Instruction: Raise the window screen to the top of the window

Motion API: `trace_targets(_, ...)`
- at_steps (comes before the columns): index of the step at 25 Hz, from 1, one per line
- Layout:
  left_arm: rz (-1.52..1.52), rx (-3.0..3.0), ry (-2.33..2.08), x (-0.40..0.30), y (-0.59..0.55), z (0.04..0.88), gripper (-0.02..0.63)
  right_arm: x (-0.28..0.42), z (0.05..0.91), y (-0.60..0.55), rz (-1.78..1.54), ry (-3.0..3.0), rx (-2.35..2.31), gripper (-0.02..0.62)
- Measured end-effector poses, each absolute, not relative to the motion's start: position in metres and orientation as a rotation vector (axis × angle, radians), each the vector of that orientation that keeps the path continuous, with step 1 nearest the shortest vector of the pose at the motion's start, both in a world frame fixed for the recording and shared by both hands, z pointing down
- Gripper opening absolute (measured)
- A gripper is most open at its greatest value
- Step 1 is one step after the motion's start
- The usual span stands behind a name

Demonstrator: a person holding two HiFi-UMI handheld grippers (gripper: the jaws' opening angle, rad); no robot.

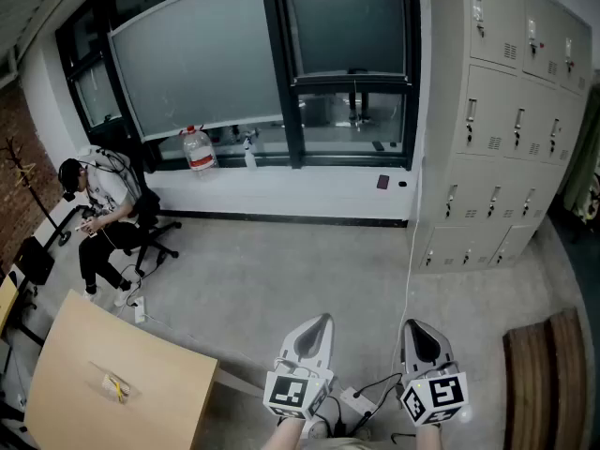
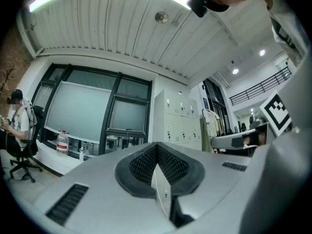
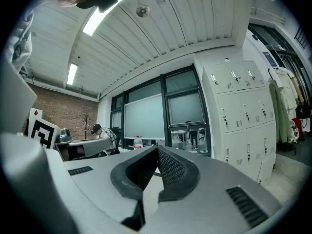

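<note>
Floor open ahead to window, left tool and right tool pressed together, lockers at right

window screen: pale grey | window frame: black | lockers: off-white | table: light wood | brick wall: red-brown

The left tongs and the right tongs are held side by side low in the head view, close together but not touching. Both point forward and roughly level, each with its marker cube at the rear, nearest the person. In the left gripper view the left tongs have their ribbed pads pressed together at the tips with nothing between them, and in the right gripper view the right tongs are likewise closed tip to tip and empty.
</note>
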State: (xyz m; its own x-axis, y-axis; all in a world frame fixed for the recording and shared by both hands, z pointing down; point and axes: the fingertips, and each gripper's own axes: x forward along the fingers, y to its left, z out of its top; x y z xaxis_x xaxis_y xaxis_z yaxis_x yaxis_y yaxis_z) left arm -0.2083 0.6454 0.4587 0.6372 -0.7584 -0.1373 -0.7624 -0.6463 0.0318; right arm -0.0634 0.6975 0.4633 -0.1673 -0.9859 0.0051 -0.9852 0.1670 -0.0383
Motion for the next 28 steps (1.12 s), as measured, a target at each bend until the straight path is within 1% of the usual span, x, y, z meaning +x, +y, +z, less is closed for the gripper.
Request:
trace_targets(18,0.243,-2.805,1.288,-0.219,0.651,0.457,0.002,-0.079,0.453,0.699,-0.055,2.379,-1.944,0.005)
trace_targets(28,0.225,-2.798,1.295,-0.203,0.652,0.454,0.002,-0.06,0.458,0.701,-0.086,2.407,-1.93,0.005)
